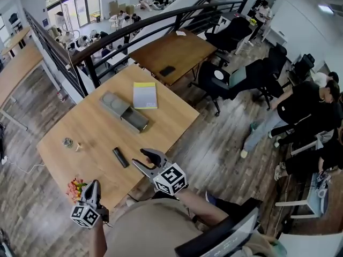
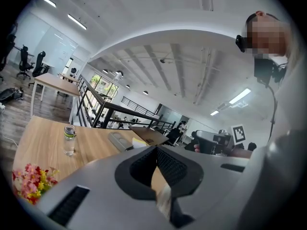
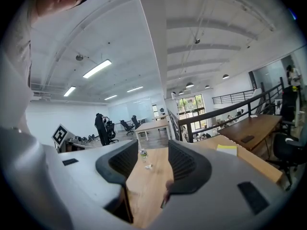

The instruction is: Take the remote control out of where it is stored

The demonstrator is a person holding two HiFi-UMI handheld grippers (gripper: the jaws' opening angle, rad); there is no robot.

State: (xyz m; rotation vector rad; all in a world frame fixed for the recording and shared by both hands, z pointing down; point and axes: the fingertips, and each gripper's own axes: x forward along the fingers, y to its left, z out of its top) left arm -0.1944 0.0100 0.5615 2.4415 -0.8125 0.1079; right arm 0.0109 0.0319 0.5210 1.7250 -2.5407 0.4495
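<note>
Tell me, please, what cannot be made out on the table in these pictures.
Grey box: contents, head view, too small.
Remote control: left gripper view, hidden behind the left gripper itself.
Small item beside the bottle: every view, too small to identify.

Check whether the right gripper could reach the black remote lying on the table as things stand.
Probably yes. The remote lies in the open on the table, just beyond the right gripper, whose jaws stand apart and empty. Nothing sits between them.
</note>
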